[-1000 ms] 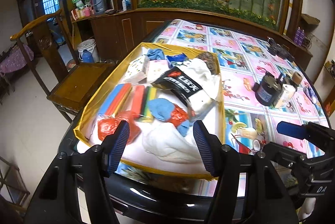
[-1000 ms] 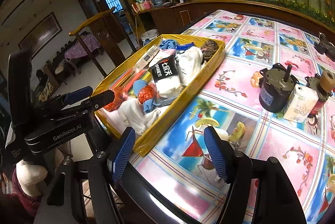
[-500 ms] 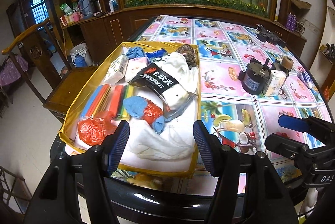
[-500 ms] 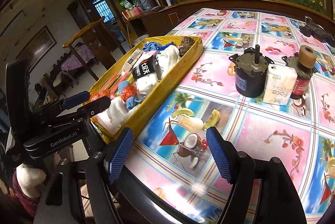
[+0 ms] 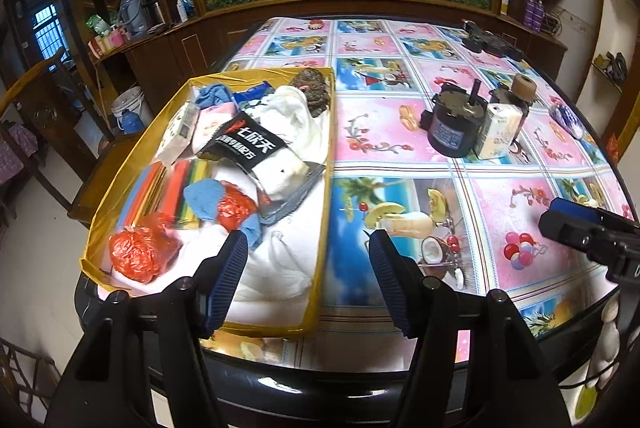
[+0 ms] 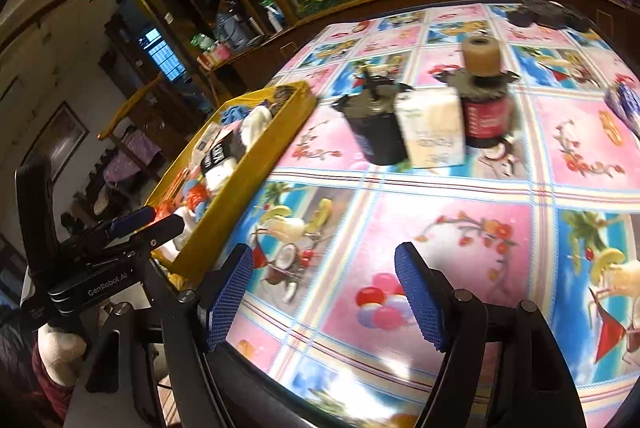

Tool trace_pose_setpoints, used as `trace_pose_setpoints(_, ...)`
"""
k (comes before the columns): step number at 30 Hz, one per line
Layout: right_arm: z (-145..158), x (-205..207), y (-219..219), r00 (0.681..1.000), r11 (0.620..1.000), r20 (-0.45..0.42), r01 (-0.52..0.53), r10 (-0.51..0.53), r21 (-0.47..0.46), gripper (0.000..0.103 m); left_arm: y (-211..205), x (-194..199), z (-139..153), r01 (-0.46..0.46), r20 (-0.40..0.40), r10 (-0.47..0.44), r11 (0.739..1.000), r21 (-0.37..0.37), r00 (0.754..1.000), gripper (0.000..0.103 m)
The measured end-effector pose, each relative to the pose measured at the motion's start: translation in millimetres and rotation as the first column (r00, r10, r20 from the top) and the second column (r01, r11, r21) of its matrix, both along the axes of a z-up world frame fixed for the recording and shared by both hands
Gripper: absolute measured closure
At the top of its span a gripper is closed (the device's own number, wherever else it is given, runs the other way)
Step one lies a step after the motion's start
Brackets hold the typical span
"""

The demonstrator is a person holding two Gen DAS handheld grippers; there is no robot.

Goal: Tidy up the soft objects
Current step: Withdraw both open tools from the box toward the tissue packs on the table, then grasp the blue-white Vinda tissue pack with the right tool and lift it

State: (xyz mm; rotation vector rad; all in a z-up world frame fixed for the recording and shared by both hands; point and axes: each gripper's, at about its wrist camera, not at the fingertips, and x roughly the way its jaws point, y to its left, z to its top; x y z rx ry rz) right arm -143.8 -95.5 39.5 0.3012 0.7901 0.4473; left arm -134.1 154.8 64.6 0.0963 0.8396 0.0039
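A yellow tray [image 5: 326, 164] sits at the table's left edge, filled with soft things: white cloths [image 5: 276, 268], a black-and-white packet [image 5: 248, 144], red crumpled bags [image 5: 138, 252], blue cloth [image 5: 204, 198], coloured sponges. It also shows in the right wrist view [image 6: 256, 168]. My left gripper [image 5: 308, 282] is open and empty, above the tray's near right corner. My right gripper [image 6: 324, 298] is open and empty, over the table's front edge to the right of the tray. The right gripper also appears at the right edge of the left wrist view [image 5: 584, 228].
A black motor [image 5: 452, 122], a white tissue pack [image 5: 500, 128] and a dark bottle with a tan cap [image 6: 484, 88] stand together mid-table. A blue-white object [image 5: 566, 116] lies at the right edge, dark items [image 5: 488, 42] at the back. A wooden chair [image 5: 44, 116] stands left.
Both grippers have swung right. The left view now centres on the tray's right rim; the right view has turned toward the motor, tissue pack and bottle. Both stay open.
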Motion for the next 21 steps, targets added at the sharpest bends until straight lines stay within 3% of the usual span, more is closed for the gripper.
trace_pose_setpoints(9,-7.9,-11.8,-71.2,0.99,0.99,-0.025,0.137,-0.136,0.026,0.029,-10.0,-0.8,2.2,0.059,-0.004,-0.06,0.998,-0.034,0.998,0.041)
trace_pose_setpoints(13,-1.7,-21.1,-116.4,0.968,0.968,-0.026,0.249,-0.249,-0.001,0.029,-19.3,3.7,-6.9,0.112,-0.057,-0.119,0.988,-0.105,0.991,0.041)
trace_pose_setpoints(21,26.1,-11.4,-183.7,0.906,0.905,0.002,0.422,-0.423,-0.056,0.029,-37.8,3.6,-16.2,0.154,-0.09,-0.165,0.981,-0.114,0.982,0.041)
